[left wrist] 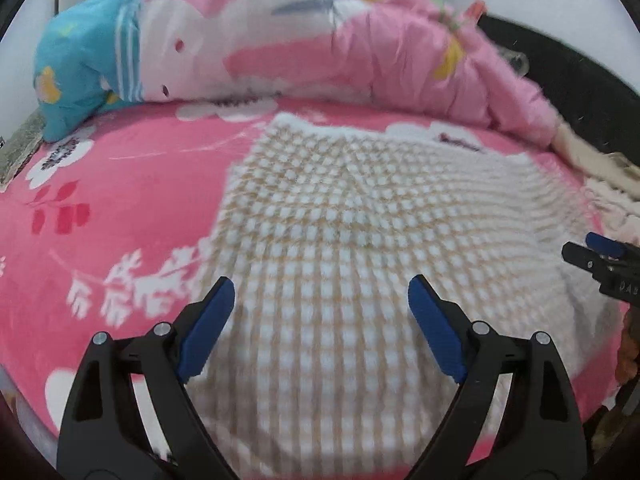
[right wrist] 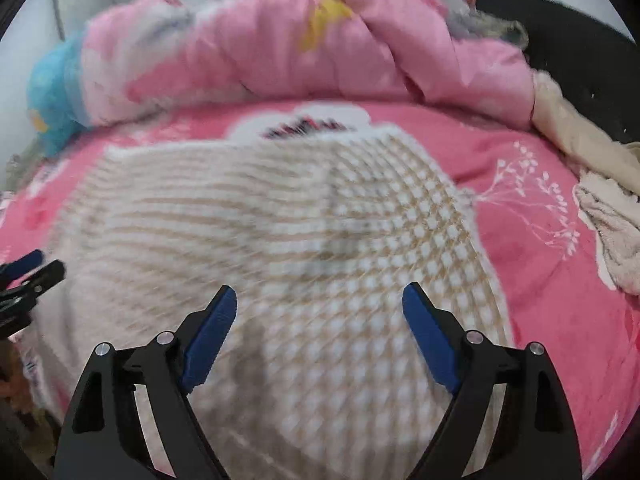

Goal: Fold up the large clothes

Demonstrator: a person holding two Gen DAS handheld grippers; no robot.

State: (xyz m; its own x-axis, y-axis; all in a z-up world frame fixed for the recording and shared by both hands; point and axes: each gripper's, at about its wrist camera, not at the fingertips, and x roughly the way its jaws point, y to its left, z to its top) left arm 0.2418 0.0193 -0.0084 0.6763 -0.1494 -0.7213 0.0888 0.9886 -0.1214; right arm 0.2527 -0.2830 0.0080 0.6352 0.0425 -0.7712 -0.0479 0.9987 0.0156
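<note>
- Checked garment [left wrist: 344, 240], fuzzy white with a tan grid, lies spread flat on a bed covered by a pink floral blanket [left wrist: 132, 184]; in both views it fills the space directly ahead of and beneath the fingers.
- Left hand-held gripper [left wrist: 320, 300] has its blue-padded fingers [left wrist: 208, 328] spread wide, nothing between them, poised above the near part of the garment.
- Right hand-held gripper [right wrist: 318, 304] is likewise spread wide and holds nothing, above the same cloth [right wrist: 300, 240].
- Each hand-held gripper shows at the edge of the other's view: the right one at the far right of the left view [left wrist: 604, 260], the left one at the far left of the right view [right wrist: 28, 276], both over the garment's side edges.
- Beyond the garment, at the far side of the bed, a pink quilt [left wrist: 360, 48] with a blue end [left wrist: 80, 60] is heaped up.
- Ahead and to the right of the right hand-held gripper, cream-coloured cloths [right wrist: 608, 216] lie bunched at the bed's edge.
</note>
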